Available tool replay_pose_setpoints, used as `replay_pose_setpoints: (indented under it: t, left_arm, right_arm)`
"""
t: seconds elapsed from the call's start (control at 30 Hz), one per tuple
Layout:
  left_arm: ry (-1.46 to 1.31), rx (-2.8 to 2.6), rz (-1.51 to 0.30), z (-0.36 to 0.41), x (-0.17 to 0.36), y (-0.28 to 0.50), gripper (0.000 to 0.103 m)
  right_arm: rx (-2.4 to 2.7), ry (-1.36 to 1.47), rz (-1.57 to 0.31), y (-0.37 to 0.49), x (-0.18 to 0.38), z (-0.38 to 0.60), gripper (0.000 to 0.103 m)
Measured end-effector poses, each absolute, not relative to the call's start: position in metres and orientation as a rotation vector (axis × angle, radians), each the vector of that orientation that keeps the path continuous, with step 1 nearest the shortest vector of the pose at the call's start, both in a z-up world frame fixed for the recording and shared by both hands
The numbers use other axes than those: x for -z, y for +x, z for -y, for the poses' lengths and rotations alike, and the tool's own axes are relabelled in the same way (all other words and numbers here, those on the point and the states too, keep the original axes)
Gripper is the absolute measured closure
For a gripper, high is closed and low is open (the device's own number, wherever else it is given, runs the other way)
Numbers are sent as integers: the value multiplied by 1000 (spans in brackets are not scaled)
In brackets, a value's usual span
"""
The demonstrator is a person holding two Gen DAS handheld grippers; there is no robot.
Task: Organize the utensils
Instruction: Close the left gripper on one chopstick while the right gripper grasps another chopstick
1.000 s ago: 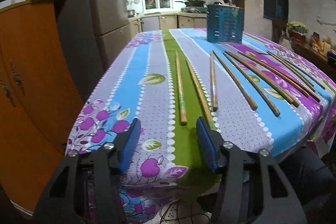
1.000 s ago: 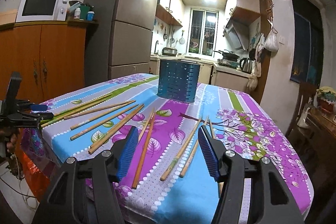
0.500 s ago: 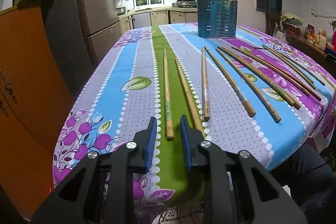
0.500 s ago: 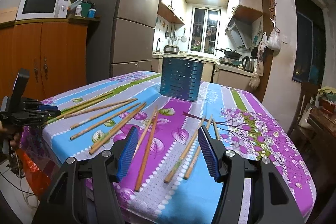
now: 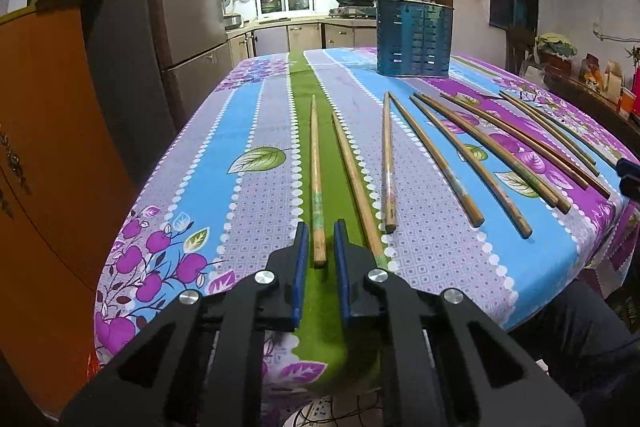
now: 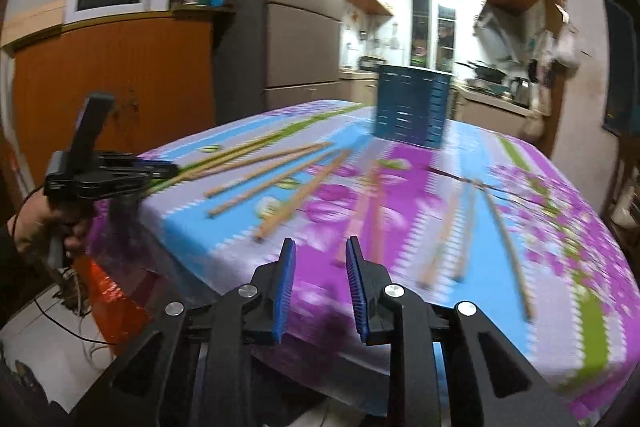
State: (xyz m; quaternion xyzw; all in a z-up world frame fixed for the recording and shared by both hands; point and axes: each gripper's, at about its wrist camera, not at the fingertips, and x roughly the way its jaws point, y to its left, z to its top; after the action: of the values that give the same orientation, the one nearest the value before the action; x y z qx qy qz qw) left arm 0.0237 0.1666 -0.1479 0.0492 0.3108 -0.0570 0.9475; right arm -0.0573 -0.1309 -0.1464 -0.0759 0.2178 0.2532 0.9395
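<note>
— As the table lies now, what is on the list?

— Item 1: wooden chopsticks, about 10. They are loose and fanned out across the striped floral tablecloth. The far ones overlap, so the count is approximate.

— Item 2?

— Blue slotted utensil holder, 1. It stands upright at the far end of the table, well apart from the near ends of the chopsticks. Nothing shows above its rim.

— Tongs?

— Left gripper: its jaws have just been closing and now stand narrow. The near end of the leftmost chopstick, which lies on the green stripe, is between the pads. A sliver of cloth shows on each side of it, so I judge the pads are not yet pressing. The second chopstick lies just beside it, outside the right pad.

— And the other?

— Right gripper: its jaws have also just been closing and are now partly narrowed. It is at the table's near edge, in front of the middle pair of chopsticks. That view is blurred, but I can make out nothing between the pads.

— Progress?

— By my reading, nothing is stowed yet. Every chopstick I can see is on the cloth and the holder looks empty. The step in hand is the 1st pick, on the leftmost stick.

— Outstanding?

— Gripping that stick, carrying it to the holder and dropping it in, then the same for all the rest. That is nearly the whole job.
</note>
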Motion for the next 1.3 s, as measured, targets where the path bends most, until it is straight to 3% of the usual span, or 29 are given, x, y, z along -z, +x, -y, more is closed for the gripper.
replay_pose_setpoints:
  t: [0.4, 0.47, 1.17, 1.3]
  left_arm:
    - [97, 130, -633, -168, 148, 26, 91]
    - [95, 135, -632, -169, 149, 26, 91]
    - [91, 125, -584, -171, 154, 14, 91]
    - [98, 114, -572, -169, 154, 12, 98]
  right_arm:
    - [-548, -174, -502, -35, 172, 77, 80]
    - [-538, -178, -507, -34, 171, 77, 93]
    - [-443, -124, -488, -24, 176, 88, 93]
    - [-427, -80, -467, -25, 173, 95, 94]
